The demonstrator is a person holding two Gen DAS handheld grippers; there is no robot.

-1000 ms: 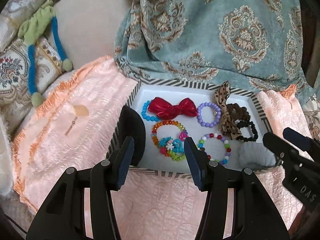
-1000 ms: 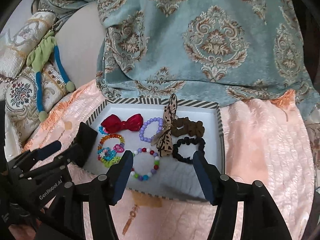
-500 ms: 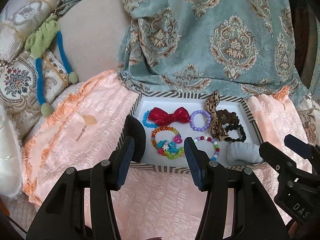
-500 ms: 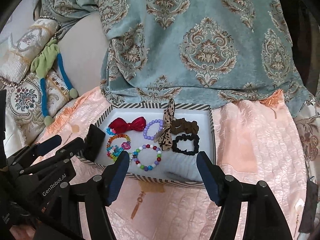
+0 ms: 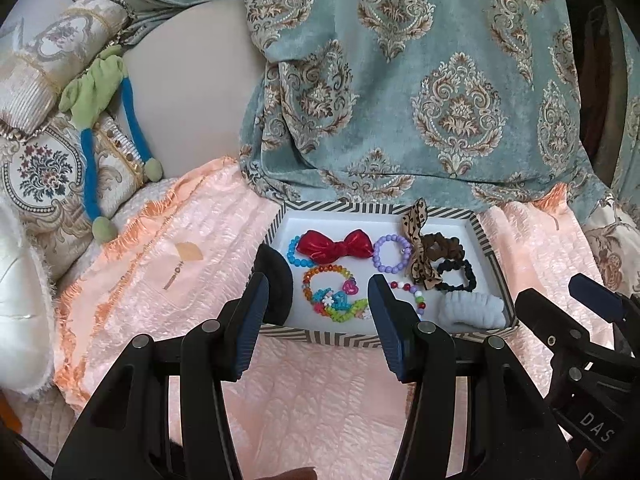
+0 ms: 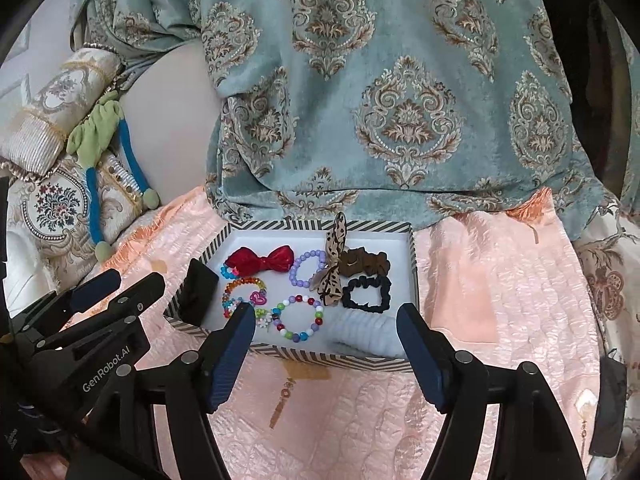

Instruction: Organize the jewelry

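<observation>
In the left wrist view we see our left gripper [image 5: 314, 294] spread wide and empty before the striped tray [image 5: 384, 209] at 12 o'clock, where the red bow [image 5: 335, 245] lies with its long axis running 9 to 3. In the right wrist view our right gripper [image 6: 325, 322] is likewise agape and holds nothing, while the leopard bow [image 6: 331, 270] in the tray points toward 12.
</observation>
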